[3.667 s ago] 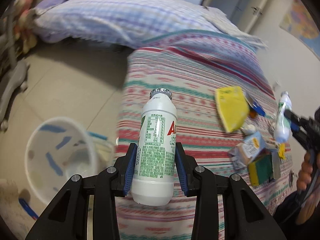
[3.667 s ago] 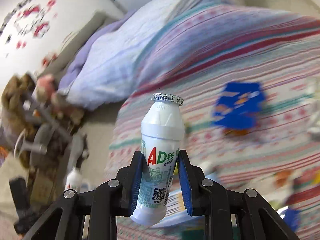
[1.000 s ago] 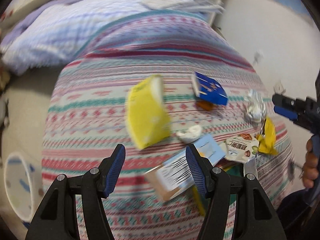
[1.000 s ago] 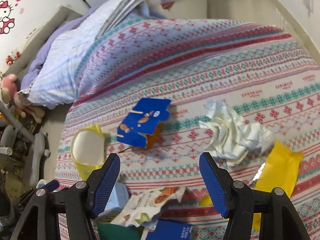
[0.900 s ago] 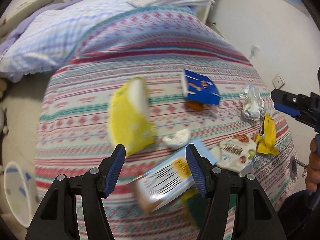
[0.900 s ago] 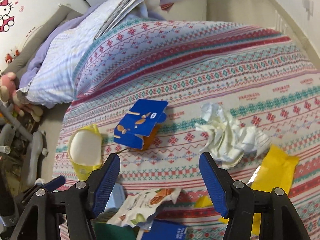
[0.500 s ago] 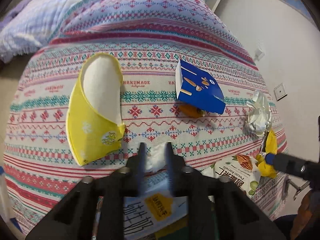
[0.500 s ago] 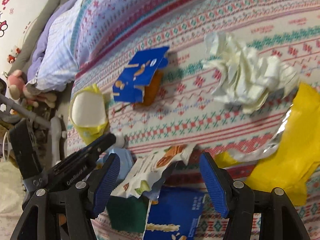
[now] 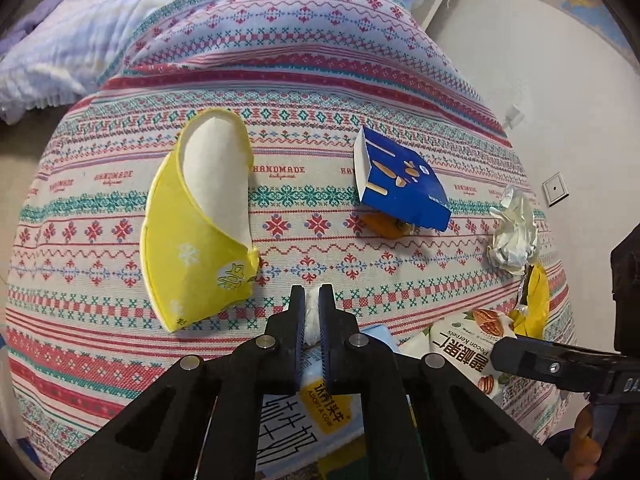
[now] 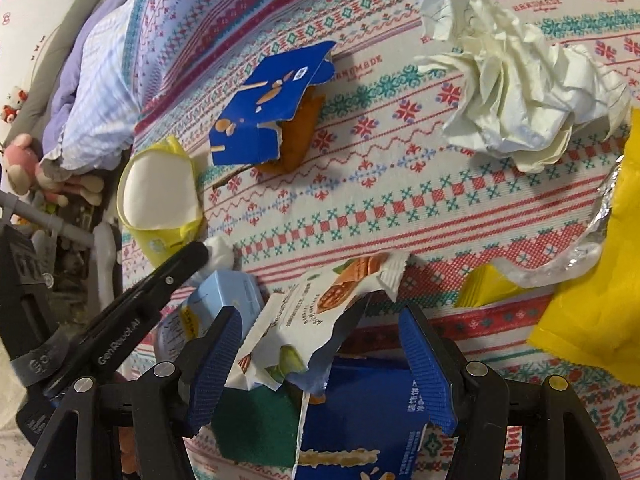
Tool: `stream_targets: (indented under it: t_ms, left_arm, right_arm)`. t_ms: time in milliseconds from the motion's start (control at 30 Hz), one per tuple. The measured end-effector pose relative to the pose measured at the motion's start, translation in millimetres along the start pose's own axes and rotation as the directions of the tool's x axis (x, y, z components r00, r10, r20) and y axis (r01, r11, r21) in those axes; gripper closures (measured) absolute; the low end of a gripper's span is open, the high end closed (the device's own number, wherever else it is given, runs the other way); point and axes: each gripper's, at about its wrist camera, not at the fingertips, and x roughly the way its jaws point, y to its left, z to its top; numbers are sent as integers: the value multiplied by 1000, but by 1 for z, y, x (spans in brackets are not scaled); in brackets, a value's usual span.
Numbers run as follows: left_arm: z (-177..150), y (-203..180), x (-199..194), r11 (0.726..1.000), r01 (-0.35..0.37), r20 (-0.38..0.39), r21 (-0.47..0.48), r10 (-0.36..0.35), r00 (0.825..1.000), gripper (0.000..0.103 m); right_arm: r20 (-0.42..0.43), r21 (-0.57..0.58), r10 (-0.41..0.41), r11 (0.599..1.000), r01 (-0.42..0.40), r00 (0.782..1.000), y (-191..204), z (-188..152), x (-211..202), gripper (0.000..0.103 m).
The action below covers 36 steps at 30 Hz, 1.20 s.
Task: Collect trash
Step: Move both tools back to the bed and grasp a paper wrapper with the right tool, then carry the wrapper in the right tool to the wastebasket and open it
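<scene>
Where the left wrist view looks down on the patterned bedspread (image 9: pixel 320 184), the left gripper (image 9: pixel 312 300) pinches a small white wad (image 9: pixel 311 318) between nearly closed fingers, beside a yellow paper bag (image 9: pixel 192 248). From the right wrist view, the right gripper (image 10: pixel 320 332) stands wide apart around a torn nut wrapper (image 10: pixel 304 320), above a blue carton (image 10: pixel 360 420).
</scene>
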Motion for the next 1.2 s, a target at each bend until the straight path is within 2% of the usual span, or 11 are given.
stream_targets:
  t_ms: [133,233,300,367,400,433,567,733,900,1033,1200]
  left_arm:
    - [0,5,-15,999,21,24,-32,-20,1000,97]
    - [1,8,-29,998,42,50,-46,-40,998,97]
    - [0,7,-38,997,54,68,-47,-51,996,97]
    - [-2,8,-50,998,54,86,-39,-50,995,97]
    - [-2,5,-55,998,54,96,-33,-51,994,97]
    - [-4,4,-62,998,55,108,-27,-52,993,97]
    - [-7,2,-79,998,67,136,-16,-64,989,97]
    - [-14,9,-96,998,67,166,-18,-63,984,97]
    - [-18,29,-112,996,76,192,-54,-65,979,97]
    - [-23,54,-126,993,67,214,-95,-45,976,97]
    - [-29,89,-133,987,44,214,-151,-11,977,97]
  right_arm:
    - [2,4,9,1000,-9,1000,0,0,0,33]
    - [9,5,12,1000,-12,1000,-1,2,-1,38]
    - [9,5,16,1000,-16,1000,1,3,1,47]
    - [8,-8,25,1000,-25,1000,2,3,2,66]
    - [10,-12,28,1000,-28,1000,3,3,2,72]
    - [15,-29,27,999,-26,1000,6,2,1,84]
    - [82,-94,26,995,-18,996,18,0,-11,94]
    - [148,-134,27,991,-7,989,25,1,-23,97]
    - [218,-194,68,981,-26,974,35,1,-37,97]
    - [274,-237,95,971,-29,957,45,-3,-47,97]
    - [290,-265,114,964,-35,950,55,-4,-45,97]
